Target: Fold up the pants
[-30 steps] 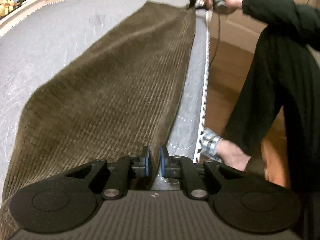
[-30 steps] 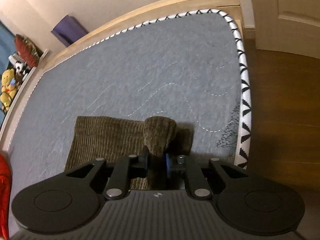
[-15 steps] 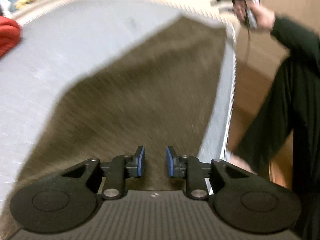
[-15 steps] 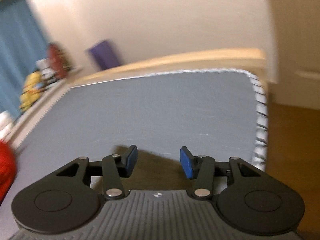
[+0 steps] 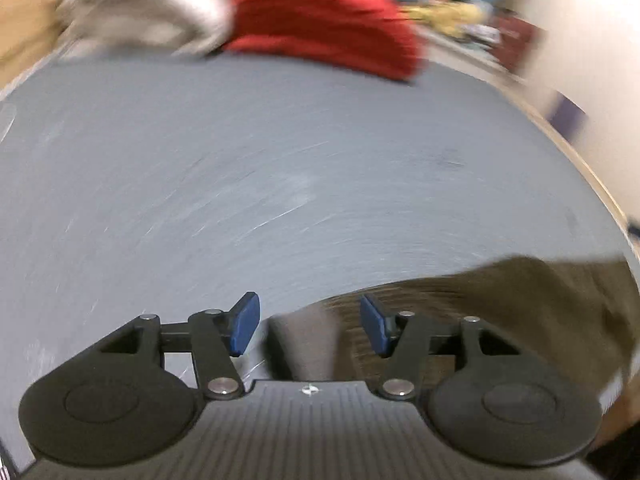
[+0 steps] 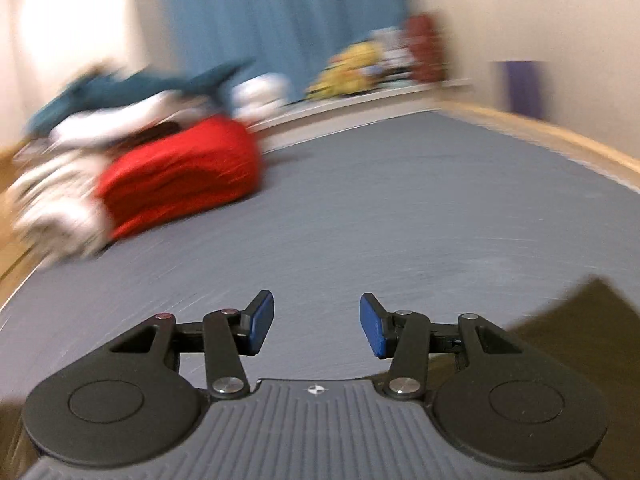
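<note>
Pants (image 5: 500,300) lie flat on mattress (image 5: 280,180), released. We hold left gripper (image 5: 308,328) opening, empty; right gripper (image 6: 316,326) agape, empty. Between folds; next, regrip pants edge.

Olive-brown ribbed pants (image 5: 500,304) on a grey mattress (image 5: 280,168), red bundle (image 6: 176,172) beyond.

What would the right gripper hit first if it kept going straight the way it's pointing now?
Probably the bare grey mattress. The right gripper is open and empty, angled down at it. The red bundle lies off to the left and the brown pants to the right. Blur makes depth uncertain.
</note>
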### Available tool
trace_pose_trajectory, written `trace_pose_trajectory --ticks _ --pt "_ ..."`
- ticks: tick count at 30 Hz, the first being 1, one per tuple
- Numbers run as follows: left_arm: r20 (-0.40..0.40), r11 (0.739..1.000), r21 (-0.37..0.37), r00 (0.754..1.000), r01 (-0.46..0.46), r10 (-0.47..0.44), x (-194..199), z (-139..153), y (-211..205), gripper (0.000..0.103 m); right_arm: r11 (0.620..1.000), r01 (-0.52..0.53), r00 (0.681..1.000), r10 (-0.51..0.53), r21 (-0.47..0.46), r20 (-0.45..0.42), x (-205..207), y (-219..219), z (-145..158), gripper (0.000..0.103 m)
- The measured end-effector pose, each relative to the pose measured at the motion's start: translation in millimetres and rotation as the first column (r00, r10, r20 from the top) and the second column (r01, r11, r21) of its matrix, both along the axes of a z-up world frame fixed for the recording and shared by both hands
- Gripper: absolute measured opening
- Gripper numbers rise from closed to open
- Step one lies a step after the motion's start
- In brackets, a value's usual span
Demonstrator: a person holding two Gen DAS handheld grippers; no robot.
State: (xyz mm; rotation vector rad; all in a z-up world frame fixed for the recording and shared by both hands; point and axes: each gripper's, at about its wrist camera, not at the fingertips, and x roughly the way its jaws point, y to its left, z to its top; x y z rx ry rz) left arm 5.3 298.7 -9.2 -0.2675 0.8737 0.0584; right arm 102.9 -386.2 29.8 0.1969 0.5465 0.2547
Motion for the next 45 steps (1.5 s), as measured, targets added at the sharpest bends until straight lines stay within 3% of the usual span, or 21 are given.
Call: trace_pose_trajectory --ticks 3,6,13,16,17,19,21,22,23,25,28,31,32,35,37,38,40,41,43,44,45 --pt "-0.021 0.99 -0.135 0.999 -0.036 0.033 1 -10 21 0.072 0.972 -0.236 0.971 0.235 -0.008 -0.043 8 65 -9 0.051" --pt "-0.038 0.976 -0.217 0.999 -0.032 0.025 8 -20 32 0.078 0.928 -0.374 0.924 0.371 -0.012 -0.097 14 119 -19 0.051" --pt "-0.101 0.957 -0.288 0.995 -0.028 -0.001 16 -46 40 0.077 0.809 -0.584 0.809 0.572 -0.07 -0.137 16 219 -35 0.058" --pt "-0.106 0.953 -0.301 0.994 -0.032 0.0 20 -56 44 0.062 0.763 -0.634 0.77 0.606 -0.127 -0.2 27 249 -47 0.058" --pt "-0.095 0.952 -0.307 0.995 -0.015 -0.014 20 -56 43 0.043 0.751 -0.646 0.758 0.612 -0.137 -0.224 29 256 -51 0.056" --pt "-0.062 0.957 -0.29 0.998 0.014 -0.034 20 -53 39 0.036 0.733 -0.663 0.742 0.617 -0.154 -0.262 35 265 -58 0.053" --pt "-0.02 0.962 -0.268 0.998 0.05 -0.057 9 -41 38 0.028 0.726 -0.677 0.726 0.633 -0.12 -0.269 39 268 -58 0.032" --pt "0.006 0.959 -0.28 0.999 0.051 -0.052 3 -32 41 0.016 0.722 -0.685 0.717 0.645 -0.097 -0.266 43 266 -57 0.007" --pt "0.037 0.957 -0.286 0.998 0.052 -0.043 -5 -22 43 0.015 0.723 -0.686 0.718 0.651 -0.089 -0.247 42 268 -54 0.003" --pt "0.059 0.962 -0.269 0.998 0.047 -0.032 -18 -13 47 0.015 0.753 -0.649 0.758 0.625 -0.112 -0.189 41 267 -45 0.0" --pt "-0.064 0.984 -0.175 0.997 0.024 -0.035 -15 -34 35 0.016 0.824 -0.55 0.834 0.534 -0.133 -0.141 47 270 -41 0.0" --pt "-0.093 0.993 -0.111 0.995 0.033 -0.043 -11 -34 30 0.025 0.823 -0.535 0.843 0.506 -0.19 -0.183 46 279 -53 0.0" --pt "-0.083 0.996 -0.075 0.996 0.037 -0.043 -12 -29 27 0.028 0.823 -0.523 0.851 0.49 -0.22 -0.188 43 280 -55 0.001" --pt "0.017 0.986 0.158 0.998 0.06 -0.063 -26 -2 3 0.026 0.845 -0.488 0.872 0.464 -0.22 -0.154 32 272 -44 0.004" --pt "0.117 0.978 0.129 0.977 0.164 -0.179 -38 10 -10 0.026 0.852 -0.476 0.879 0.465 -0.217 -0.104 24 262 -31 0.018" --pt "0.152 0.967 0.095 0.957 0.235 -0.247 -41 13 -17 0.026 0.855 -0.474 0.88 0.467 -0.213 -0.081 20 255 -26 0.032" --pt "0.108 0.908 0.097 0.903 0.408 -0.417 -44 6 -40 0.028 0.863 -0.462 0.885 0.462 -0.204 -0.05 13 238 -17 0.044" --pt "0.01 0.866 0.138 0.873 0.481 -0.487 -45 -8 -54 0.028 0.868 -0.452 0.89 0.453 -0.206 -0.046 12 231 -14 0.045" --pt "-0.23 0.775 0.273 0.821 0.57 -0.523 -49 -47 -70 0.028 0.885 -0.417 0.908 0.416 -0.208 -0.049 16 211 -12 0.045" --pt "-0.24 0.728 0.325 0.798 0.603 -0.553 -57 -51 -74 0.027 0.896 -0.392 0.919 0.39 -0.207 -0.05 18 199 -11 0.045" --pt "-0.234 0.729 0.314 0.794 0.608 -0.561 -59 -44 -74 0.027 0.909 -0.363 0.931 0.361 -0.204 -0.049 21 186 -9 0.045"
